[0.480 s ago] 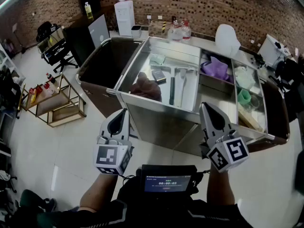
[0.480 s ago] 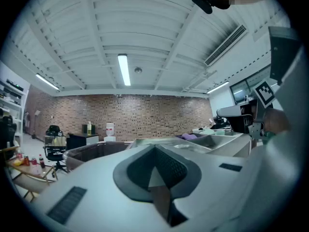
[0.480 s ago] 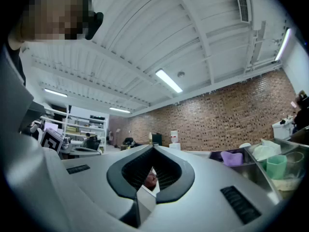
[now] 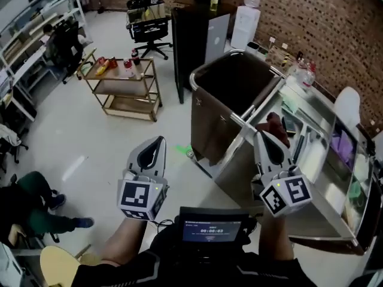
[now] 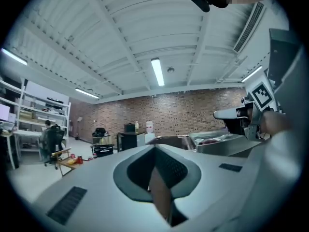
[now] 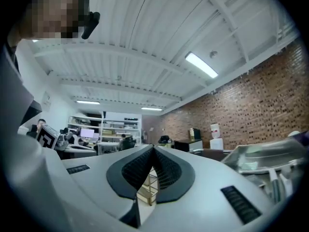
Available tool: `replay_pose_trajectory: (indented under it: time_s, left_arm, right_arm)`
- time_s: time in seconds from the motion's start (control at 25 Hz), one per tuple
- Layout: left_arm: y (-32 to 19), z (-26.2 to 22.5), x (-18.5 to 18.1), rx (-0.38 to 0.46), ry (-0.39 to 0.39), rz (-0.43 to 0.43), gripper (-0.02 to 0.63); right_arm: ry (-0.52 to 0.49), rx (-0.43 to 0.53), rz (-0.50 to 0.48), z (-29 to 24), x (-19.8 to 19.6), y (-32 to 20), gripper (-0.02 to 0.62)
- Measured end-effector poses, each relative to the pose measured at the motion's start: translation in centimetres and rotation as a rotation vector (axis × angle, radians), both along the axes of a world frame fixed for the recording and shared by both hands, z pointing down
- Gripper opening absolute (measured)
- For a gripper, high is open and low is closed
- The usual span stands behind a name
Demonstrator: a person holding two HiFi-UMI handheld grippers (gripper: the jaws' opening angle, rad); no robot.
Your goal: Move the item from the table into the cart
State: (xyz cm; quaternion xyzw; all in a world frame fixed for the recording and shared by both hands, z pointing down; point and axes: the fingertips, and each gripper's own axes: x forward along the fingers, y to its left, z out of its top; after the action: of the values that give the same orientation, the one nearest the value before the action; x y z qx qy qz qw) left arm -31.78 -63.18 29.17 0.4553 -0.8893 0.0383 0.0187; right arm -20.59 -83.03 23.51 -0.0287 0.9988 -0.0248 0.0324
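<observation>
Head view, progress: not started, by my reading; no item is held and the dark cart (image 4: pixel 206 130) at upper centre looks empty as far as its inside shows.
Head view, item: a brown lump (image 4: pixel 276 123), likely the task's thing, lies in a compartment of the steel table (image 4: pixel 242 181) at right, just past the right gripper's tip.
Head view, grippers: the left gripper (image 4: pixel 159 141) and the right gripper (image 4: pixel 258 134) are held level at lower centre, the left over bare floor (image 4: pixel 90 154), the right in front of the table's near edge.
Head view, what is left: reach in, take the lump, carry it over the shared rail into the cart.
Head view, room: a gold shelf trolley (image 4: pixel 125 88) at upper left of centre, an office chair (image 4: pixel 149 26) above it, a brick wall (image 4: pixel 311 17) and a water dispenser (image 4: pixel 246 17) along the top, and a seated person (image 4: pixel 24 205) at lower left.
Left gripper view, jaws: the tips meet, clenched on nothing.
Left gripper view, room: a white ribbed ceiling with a strip light (image 5: pixel 158 71); the cart and the table show small at centre right.
Right gripper view, jaws: closed tight and empty; the gold trolley shows through the gap behind the tips.
Right gripper view, room: shelving (image 6: pixel 116 124) at centre left, with the table's edge at far right.
</observation>
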Motion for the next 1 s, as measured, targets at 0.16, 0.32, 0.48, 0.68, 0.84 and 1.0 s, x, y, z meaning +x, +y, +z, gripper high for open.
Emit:
replay_pose_trajectory:
  time_s: [0.16, 0.32, 0.48, 0.68, 0.84, 1.0]
  left_arm:
    - [11.1, 1.3, -5.7, 0.009, 0.038, -0.209, 0.008]
    - [20.8, 2.8, -9.6, 0.019, 0.06, -0.427, 0.008]
    - [29.6, 1.8, -10.8, 0.036, 0.011, -0.691, 0.009]
    - [42.5, 2.1, -8.8, 0.012, 0.022, -0.99, 0.008]
    - [56.4, 3.2, -2.3, 0.023, 0.017, -1.19, 0.008]
    - [69.2, 3.6, 6.4, 0.025, 0.01, -1.367, 0.008]
  right_arm:
    - [0.012, 0.002, -0.207, 1.1, -9.6, 8.5, 0.0]
    - [0.043, -0.006, -0.454, 3.3, -19.1, 17.5, 0.0]
    - [0.055, -0.022, -0.678, 4.3, -25.7, 25.7, 0.0]
    - [0.047, -0.038, -0.995, 4.7, -31.3, 40.5, 0.0]
    - [0.054, -0.013, -1.214, 5.9, -29.1, 58.0, 0.0]
    - [0.063, 0.007, -1.375, 6.8, -24.0, 73.7, 0.0]
